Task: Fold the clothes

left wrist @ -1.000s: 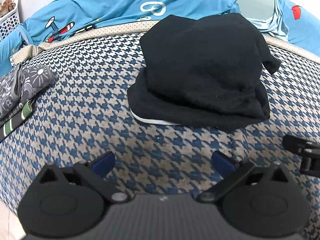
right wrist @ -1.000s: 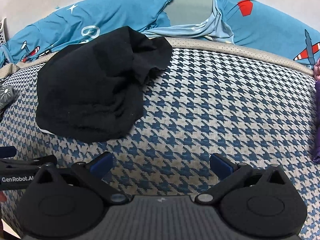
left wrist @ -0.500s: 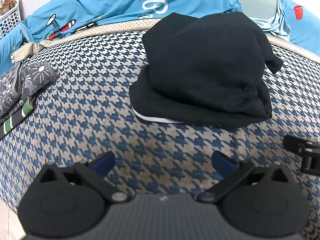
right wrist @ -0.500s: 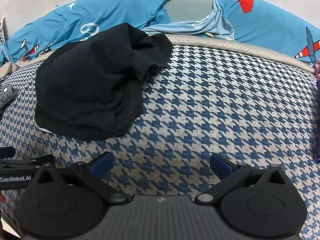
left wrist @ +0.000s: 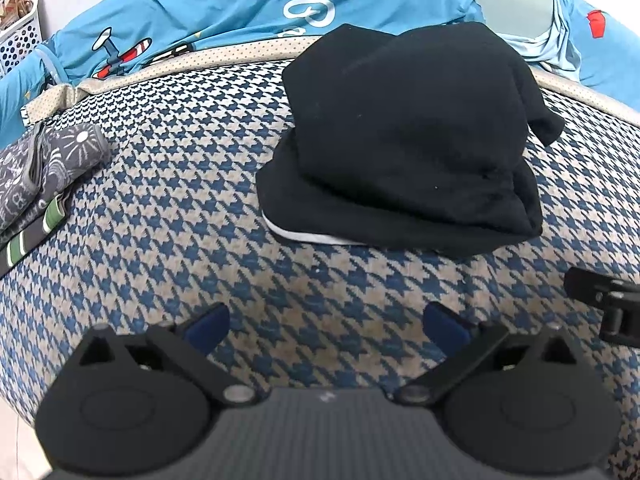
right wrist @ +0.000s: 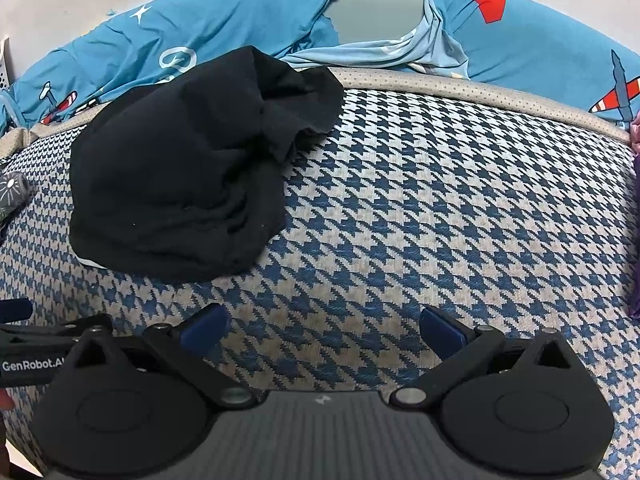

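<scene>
A black garment [left wrist: 404, 140] lies folded in a loose stack on the houndstooth-patterned surface [left wrist: 180, 200], a white edge showing under its near left side. In the right wrist view the same black garment [right wrist: 180, 168] sits at the left, its far end rumpled. My left gripper [left wrist: 326, 324] is open, hovering just short of the garment's near edge with nothing between its blue pads. My right gripper [right wrist: 322, 326] is open too, over bare patterned fabric to the right of the garment. Part of the right gripper [left wrist: 608, 304] shows at the left view's right edge.
A folded grey patterned garment [left wrist: 44, 172] with a green-striped piece lies at the far left. Blue bedding with plane prints [right wrist: 200, 40] runs along the back. A white perforated basket [left wrist: 20, 36] stands at the back left. Something purple [right wrist: 636, 240] shows at the right edge.
Both grippers have stayed open and nearly still; the views shifted only slightly, with the black garment sitting a touch farther away in the left wrist view.
</scene>
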Motion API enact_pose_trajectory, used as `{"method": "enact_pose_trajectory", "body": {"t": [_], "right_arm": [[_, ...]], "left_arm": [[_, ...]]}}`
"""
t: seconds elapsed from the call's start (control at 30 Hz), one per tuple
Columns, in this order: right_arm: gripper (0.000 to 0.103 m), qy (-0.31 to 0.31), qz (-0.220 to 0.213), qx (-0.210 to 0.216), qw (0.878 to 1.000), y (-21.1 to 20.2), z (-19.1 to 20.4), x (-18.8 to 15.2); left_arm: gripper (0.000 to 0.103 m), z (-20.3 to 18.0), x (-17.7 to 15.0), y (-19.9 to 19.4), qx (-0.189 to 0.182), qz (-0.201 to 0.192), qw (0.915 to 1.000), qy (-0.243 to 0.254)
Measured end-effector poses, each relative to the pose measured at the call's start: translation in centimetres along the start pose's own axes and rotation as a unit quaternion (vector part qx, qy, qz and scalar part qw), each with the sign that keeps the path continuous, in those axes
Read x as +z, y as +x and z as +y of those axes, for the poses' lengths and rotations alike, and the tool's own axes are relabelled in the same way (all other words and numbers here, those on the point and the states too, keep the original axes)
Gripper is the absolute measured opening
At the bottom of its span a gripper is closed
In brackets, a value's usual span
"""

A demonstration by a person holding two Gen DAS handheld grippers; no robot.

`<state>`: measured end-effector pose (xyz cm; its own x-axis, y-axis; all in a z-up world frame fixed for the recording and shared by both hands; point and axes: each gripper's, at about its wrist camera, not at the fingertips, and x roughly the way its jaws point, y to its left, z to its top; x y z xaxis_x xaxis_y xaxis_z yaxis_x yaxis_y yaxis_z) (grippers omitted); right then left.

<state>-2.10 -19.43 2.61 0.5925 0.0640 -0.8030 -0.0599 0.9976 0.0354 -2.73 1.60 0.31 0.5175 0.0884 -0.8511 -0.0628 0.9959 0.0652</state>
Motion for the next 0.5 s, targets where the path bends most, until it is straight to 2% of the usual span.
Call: {"method": "enact_pose_trajectory", "body": {"t": [0.5], "right_arm": [[0.103,-0.002,0.000,-0.001,1.000,0.22,0.16,-0.06]], "left_arm": [[0.103,0.13,-0.01,0.03,0.005,-0.002,1.0000,0.003]]}}
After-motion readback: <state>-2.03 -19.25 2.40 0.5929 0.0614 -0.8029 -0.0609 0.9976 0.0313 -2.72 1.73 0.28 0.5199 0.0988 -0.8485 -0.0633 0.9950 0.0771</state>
